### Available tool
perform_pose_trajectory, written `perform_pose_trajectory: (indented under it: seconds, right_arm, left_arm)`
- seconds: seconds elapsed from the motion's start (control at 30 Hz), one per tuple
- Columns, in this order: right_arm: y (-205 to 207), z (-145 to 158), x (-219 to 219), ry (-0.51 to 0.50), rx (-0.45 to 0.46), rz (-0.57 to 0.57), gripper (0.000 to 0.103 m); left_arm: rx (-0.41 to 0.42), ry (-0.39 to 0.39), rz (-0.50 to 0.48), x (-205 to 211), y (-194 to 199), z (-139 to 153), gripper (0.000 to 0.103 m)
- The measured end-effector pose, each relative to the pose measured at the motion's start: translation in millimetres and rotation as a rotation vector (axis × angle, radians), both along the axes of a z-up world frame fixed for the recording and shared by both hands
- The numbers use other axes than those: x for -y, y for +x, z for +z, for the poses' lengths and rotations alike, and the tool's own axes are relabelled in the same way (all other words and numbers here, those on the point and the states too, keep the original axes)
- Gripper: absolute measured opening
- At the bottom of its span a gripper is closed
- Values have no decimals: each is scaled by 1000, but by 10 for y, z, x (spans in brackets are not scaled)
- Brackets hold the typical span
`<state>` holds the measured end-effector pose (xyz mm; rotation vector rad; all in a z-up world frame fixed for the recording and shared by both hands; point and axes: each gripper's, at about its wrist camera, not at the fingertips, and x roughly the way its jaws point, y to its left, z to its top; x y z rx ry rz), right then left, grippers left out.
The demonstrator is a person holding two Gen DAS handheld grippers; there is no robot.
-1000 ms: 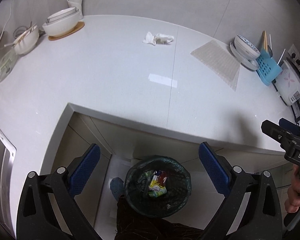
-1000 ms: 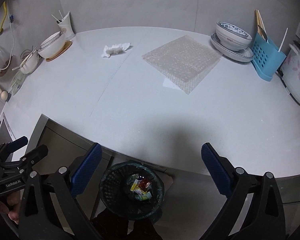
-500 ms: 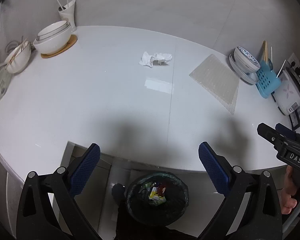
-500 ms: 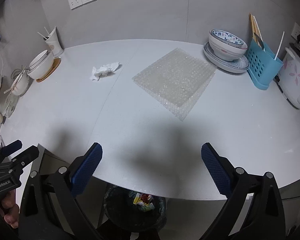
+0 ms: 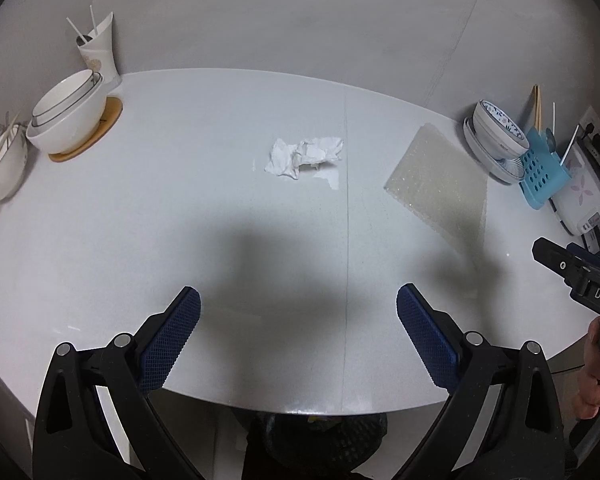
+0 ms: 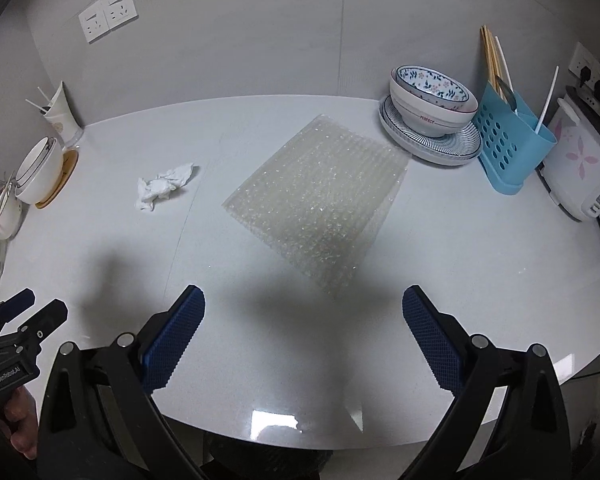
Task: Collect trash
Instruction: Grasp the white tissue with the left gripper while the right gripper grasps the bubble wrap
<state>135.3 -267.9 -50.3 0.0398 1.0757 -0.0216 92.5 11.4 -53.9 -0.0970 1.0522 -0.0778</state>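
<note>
A crumpled white tissue [image 5: 303, 156] [image 6: 162, 186] lies on the white counter, well ahead of my left gripper [image 5: 298, 308], which is open and empty above the counter's near part. A clear bubble-wrap sheet [image 6: 319, 204] [image 5: 439, 182] lies flat just beyond my right gripper [image 6: 303, 312], also open and empty. Only the dark rim of the trash bin [image 5: 323, 436] [image 6: 268, 460] shows below the counter's front edge. Each gripper appears at the side of the other's view, held by a hand.
White bowls on a wooden coaster [image 5: 68, 116] and a cup with sticks [image 5: 98, 48] stand at the back left. Patterned bowls on a plate [image 6: 431, 116], a blue utensil holder [image 6: 507, 148] and a rice cooker [image 6: 579, 164] line the right side.
Both grippers have risen from over the bin below the counter edge and moved forward over the counter. The bin has dropped almost out of view; tissue and bubble wrap look nearer.
</note>
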Motion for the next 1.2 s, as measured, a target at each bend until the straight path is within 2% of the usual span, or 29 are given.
perform_pose_trajectory:
  seconds: [0.57,0.9,1.2]
  right_arm:
    - [963,-484,60,0,-106,-68,95]
    - [1619,-957,254,41,-253,-174,95]
    - [1895,-1327,357,77,-357,-285,95]
  left_arm:
    - [-60,-23,-12,35,1099,-333,96]
    - [-94,-2,-33,201,1744,-618,96]
    - [-162,25,-50,322,2060,-923,94]
